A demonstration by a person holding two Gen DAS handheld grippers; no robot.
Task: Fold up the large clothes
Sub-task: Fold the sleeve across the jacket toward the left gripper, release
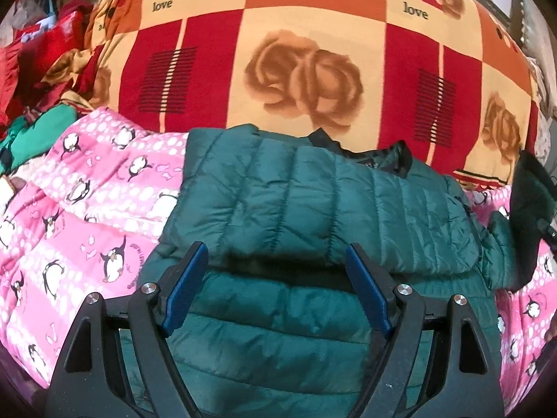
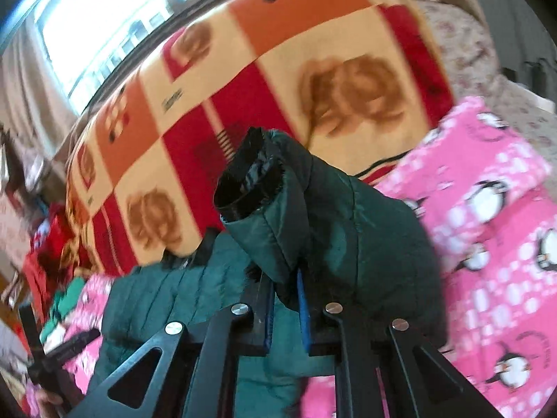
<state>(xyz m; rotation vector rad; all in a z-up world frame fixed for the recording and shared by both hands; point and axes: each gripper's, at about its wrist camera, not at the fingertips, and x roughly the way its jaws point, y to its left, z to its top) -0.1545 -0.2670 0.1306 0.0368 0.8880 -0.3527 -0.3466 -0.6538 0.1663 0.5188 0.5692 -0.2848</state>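
One green puffer jacket (image 1: 313, 191) lies mid-frame in the left wrist view, on the pink penguin blanket (image 1: 87, 209), with the red-and-orange rose blanket (image 1: 296, 52) behind it. One sleeve is already folded across the chest; the black collar (image 1: 393, 156) sits at upper right of the jacket. Looks like an early-to-middle stage of the fold.

Left gripper (image 1: 276, 268): jaws spread wide, nothing between the pads, hovering above the jacket's lower half. No contact visible.

Right gripper (image 2: 283, 296): jaws clamped tight on the second sleeve (image 2: 306, 216), lifted clear of the bed. Its black cuff (image 2: 243, 181) points up at centre frame. View is motion-blurred, so exact pinch point on the sleeve is hard to tell.

Judgement on what's left: lay this sleeve across the body, then fold the hem up toward the collar. Neither is done yet.

Count:
- jackets being folded: 1
- sleeves: 2 (1 folded in, 1 held up)
- grippers: 2
- blankets: 2 patterned
- heap of red and green clothes (image 1: 41, 69) at left edge, number unclear
- window (image 2: 104, 28) upper left in the right wrist view: 1
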